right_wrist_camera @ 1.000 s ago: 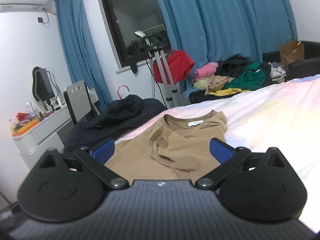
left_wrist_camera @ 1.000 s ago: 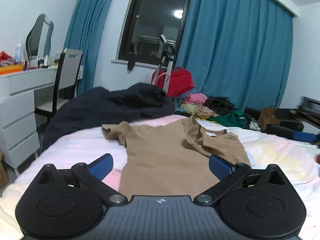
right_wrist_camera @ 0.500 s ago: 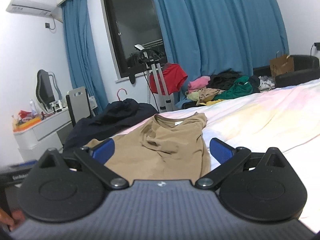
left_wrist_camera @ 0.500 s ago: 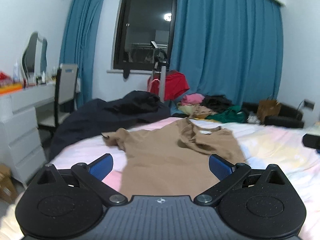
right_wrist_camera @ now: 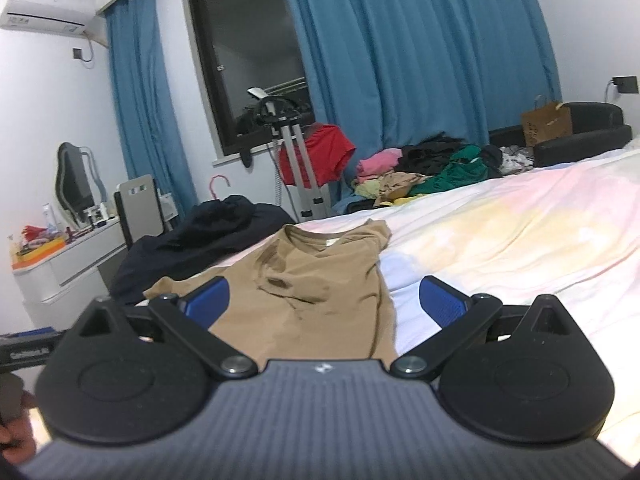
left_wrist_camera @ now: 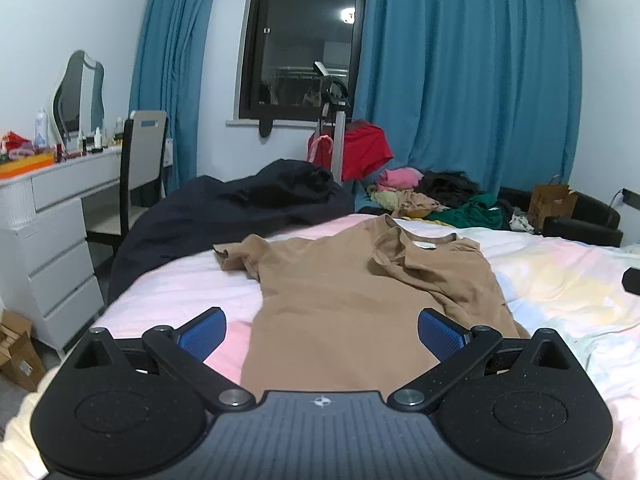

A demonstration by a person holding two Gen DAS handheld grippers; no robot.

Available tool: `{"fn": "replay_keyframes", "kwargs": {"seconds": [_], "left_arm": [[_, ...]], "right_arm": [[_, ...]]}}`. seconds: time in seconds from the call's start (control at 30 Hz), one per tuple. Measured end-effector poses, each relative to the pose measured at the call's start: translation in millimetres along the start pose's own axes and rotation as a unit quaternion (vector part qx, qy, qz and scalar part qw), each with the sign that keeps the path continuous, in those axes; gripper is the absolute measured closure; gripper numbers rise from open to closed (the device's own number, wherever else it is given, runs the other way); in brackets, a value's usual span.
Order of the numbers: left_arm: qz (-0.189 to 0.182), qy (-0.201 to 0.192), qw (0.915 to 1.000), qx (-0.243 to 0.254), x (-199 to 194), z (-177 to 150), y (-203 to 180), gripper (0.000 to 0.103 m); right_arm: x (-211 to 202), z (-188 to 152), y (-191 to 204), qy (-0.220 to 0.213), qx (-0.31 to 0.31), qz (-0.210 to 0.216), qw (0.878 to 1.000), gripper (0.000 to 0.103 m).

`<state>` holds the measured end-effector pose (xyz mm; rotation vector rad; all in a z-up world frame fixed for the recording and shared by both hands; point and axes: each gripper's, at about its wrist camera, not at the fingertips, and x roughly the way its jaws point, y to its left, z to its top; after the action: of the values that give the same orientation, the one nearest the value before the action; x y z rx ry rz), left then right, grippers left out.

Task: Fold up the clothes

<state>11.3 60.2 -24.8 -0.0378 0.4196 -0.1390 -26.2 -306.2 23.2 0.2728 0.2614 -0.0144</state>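
A tan T-shirt [left_wrist_camera: 360, 296] lies spread on the bed, collar at the far end, one sleeve out to the left and the right side bunched over itself. It also shows in the right wrist view [right_wrist_camera: 320, 292]. My left gripper [left_wrist_camera: 322, 334] is open and empty, low over the shirt's near hem. My right gripper [right_wrist_camera: 324, 300] is open and empty, over the shirt's near right part. The shirt's near hem is hidden behind both gripper bodies.
The bed sheet [left_wrist_camera: 560, 280] is pale pink and yellow. A dark garment pile [left_wrist_camera: 240, 208] lies at the bed's far left. A heap of coloured clothes [right_wrist_camera: 432, 172] lies beyond the bed. A white dresser [left_wrist_camera: 48, 232] and chair [left_wrist_camera: 140, 168] stand at left.
Both grippers have shifted slightly over the near end of the shirt; the right one moved right and now views the shirt more from its right side. Both stayed open.
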Motion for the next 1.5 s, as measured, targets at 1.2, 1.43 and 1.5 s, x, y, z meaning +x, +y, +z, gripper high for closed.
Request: {"fn": "replay_keyframes", "kwargs": {"seconds": [1.2,1.43,1.5], "left_arm": [[-0.012,0.098,0.9364,-0.337,268,35,144,0.006],[-0.024,0.065,0.9377,-0.340,330,42,156,0.016],[-0.014,0.073,0.9401,-0.333,348,45,154,0.018]], "right_arm": [[67,-22,-45,0.034,0.081,-0.091,0.992,0.000],[101,-26,-67,0.015,0.116,-0.137,0.984,0.000],[105,-28,-71,0.004,0.119,-0.142,0.983,0.000]]}}
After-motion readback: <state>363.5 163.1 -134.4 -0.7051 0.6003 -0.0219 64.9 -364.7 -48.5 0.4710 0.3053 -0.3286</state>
